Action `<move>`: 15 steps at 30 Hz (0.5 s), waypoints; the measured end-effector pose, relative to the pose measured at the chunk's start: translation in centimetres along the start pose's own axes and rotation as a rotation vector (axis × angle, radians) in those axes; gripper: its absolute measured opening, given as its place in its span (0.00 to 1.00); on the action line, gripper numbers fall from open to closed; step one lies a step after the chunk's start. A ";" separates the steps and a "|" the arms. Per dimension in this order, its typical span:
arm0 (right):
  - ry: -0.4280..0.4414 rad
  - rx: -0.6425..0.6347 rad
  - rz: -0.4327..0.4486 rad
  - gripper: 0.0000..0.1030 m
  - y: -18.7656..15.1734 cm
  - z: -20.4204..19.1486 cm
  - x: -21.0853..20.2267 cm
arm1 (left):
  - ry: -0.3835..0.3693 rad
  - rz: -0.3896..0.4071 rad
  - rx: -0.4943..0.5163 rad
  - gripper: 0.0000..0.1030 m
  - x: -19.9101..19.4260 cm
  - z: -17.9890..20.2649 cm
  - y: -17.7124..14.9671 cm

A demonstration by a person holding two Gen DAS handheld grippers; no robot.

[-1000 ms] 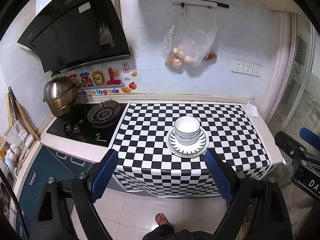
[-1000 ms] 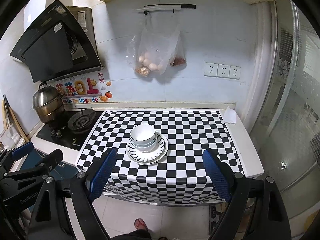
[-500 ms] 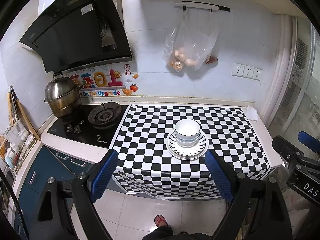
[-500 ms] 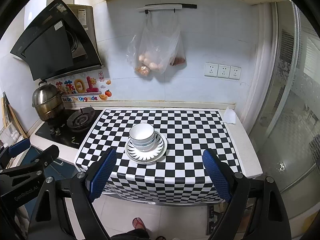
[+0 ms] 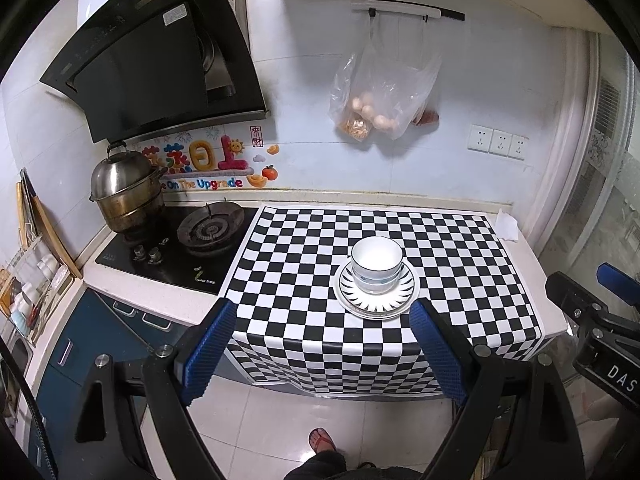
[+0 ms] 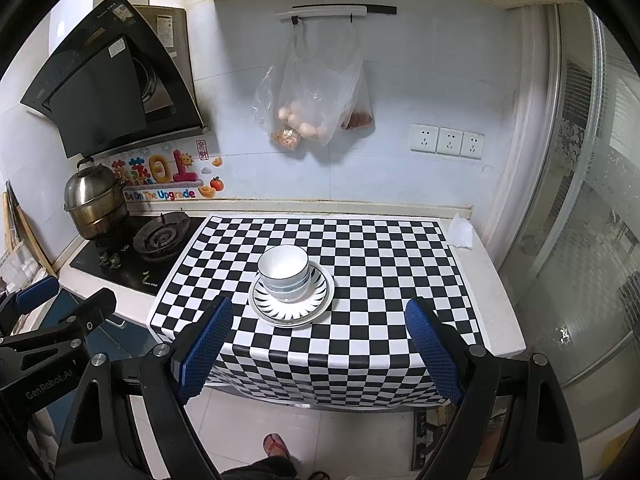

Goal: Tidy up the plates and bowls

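Note:
White bowls (image 5: pixel 377 264) are nested in a stack on striped plates (image 5: pixel 377 300) in the middle of the checkered counter cloth (image 5: pixel 320 248). The same bowls (image 6: pixel 283 270) and plates (image 6: pixel 291 312) show in the right wrist view. My left gripper (image 5: pixel 323 354) is open and empty, held back off the counter's front edge, above the floor. My right gripper (image 6: pixel 318 352) is open and empty too, also back from the counter. Each gripper shows at the edge of the other's view: the right one in the left wrist view (image 5: pixel 596 312), the left one in the right wrist view (image 6: pixel 52 320).
A gas hob (image 5: pixel 208 232) with a steel steamer pot (image 5: pixel 124 192) is at the left. A plastic bag of food (image 5: pixel 380 104) hangs on the wall. A white tissue (image 5: pixel 507 227) lies at the counter's back right. A glass door (image 6: pixel 592 240) stands at the right.
Both grippers have drawn back and risen a little from the counter; the stack looks slightly smaller. The bowls and plates have not moved.

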State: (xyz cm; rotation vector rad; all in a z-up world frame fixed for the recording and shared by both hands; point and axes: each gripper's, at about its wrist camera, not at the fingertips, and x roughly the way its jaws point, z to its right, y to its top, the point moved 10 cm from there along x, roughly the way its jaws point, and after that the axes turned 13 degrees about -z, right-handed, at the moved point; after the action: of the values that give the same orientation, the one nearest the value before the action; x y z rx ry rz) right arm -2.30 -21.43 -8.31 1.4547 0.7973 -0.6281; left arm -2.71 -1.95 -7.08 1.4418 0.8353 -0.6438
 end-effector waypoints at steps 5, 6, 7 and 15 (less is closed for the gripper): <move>0.001 0.001 -0.001 0.88 0.3 0.3 0.3 | 0.002 0.010 -0.006 0.86 0.1 -0.1 0.4; -0.001 0.000 -0.001 0.88 0.3 0.3 0.3 | 0.002 0.010 -0.006 0.86 0.1 -0.1 0.5; -0.003 -0.001 0.000 0.88 0.3 0.3 0.4 | 0.001 0.011 -0.008 0.86 0.2 -0.1 0.6; -0.003 -0.008 -0.008 0.88 1.2 0.4 1.4 | 0.006 0.004 -0.008 0.86 0.8 -0.2 1.3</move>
State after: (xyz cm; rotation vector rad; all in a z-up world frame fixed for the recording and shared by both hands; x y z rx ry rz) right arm -0.46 -21.67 -8.68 1.4436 0.8029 -0.6315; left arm -1.22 -1.62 -7.02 1.4386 0.8389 -0.6327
